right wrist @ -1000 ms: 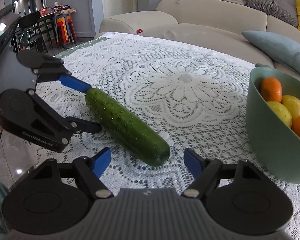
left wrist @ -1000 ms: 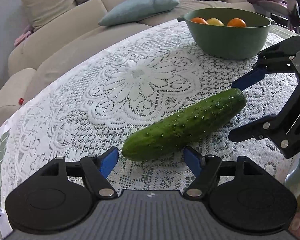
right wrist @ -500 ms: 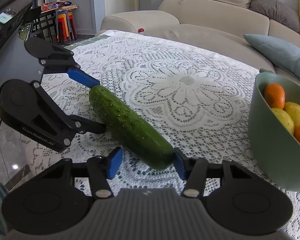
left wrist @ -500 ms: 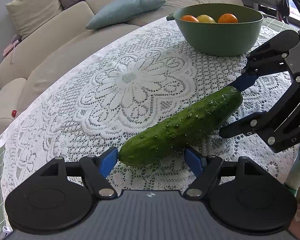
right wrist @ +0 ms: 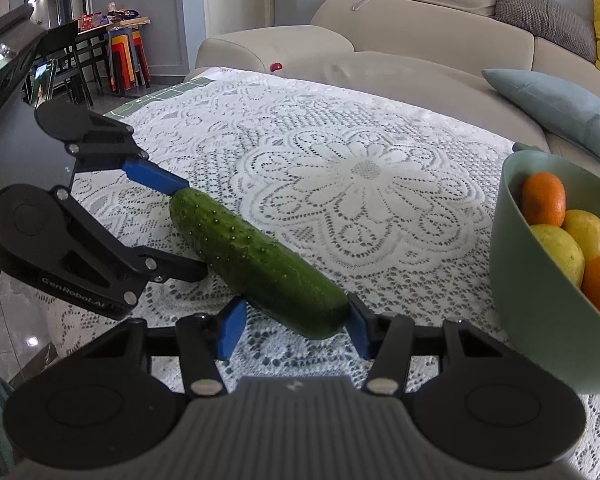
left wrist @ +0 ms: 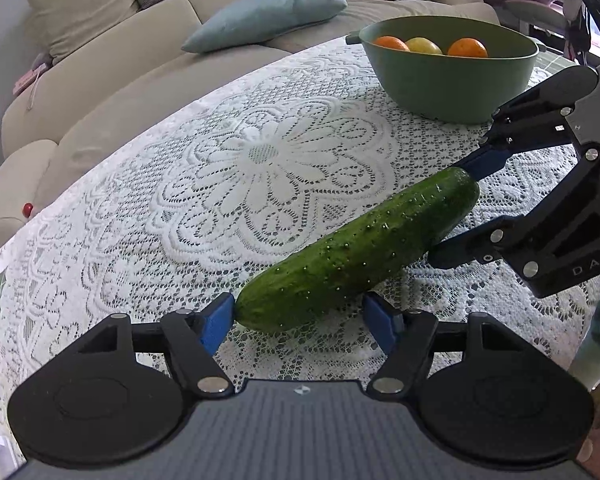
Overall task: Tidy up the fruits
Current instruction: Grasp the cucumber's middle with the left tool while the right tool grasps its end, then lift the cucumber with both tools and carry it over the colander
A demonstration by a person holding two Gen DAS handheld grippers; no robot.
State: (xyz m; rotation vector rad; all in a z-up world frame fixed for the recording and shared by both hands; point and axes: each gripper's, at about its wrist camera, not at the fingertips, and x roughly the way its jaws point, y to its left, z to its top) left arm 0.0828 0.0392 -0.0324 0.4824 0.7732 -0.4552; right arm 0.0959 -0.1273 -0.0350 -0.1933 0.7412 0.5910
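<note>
A dark green cucumber (left wrist: 360, 256) (right wrist: 256, 260) lies slantwise on the lace tablecloth (left wrist: 260, 152). My left gripper (left wrist: 300, 320) (right wrist: 186, 230) straddles its near-left end. Its jaws are closing: the left pad (left wrist: 216, 322) touches the tip, and the right pad (left wrist: 378, 322) stands just off the side. My right gripper (right wrist: 296, 320) (left wrist: 452, 212) is shut on the cucumber's other end, a blue pad on each side. A green bowl (left wrist: 440, 88) (right wrist: 532, 300) behind holds two oranges (left wrist: 467, 47) and yellow fruit (left wrist: 424, 45).
A beige sofa (left wrist: 112, 92) with a light blue cushion (left wrist: 268, 12) runs along the table's far side. A small red ball (left wrist: 28, 209) rests on the sofa arm. Chairs and stacked stools (right wrist: 124, 56) stand at the back left in the right wrist view.
Both grippers have slid in around the cucumber's ends. The right jaws have narrowed until the pads meet the cucumber. The left jaws have narrowed a little.
</note>
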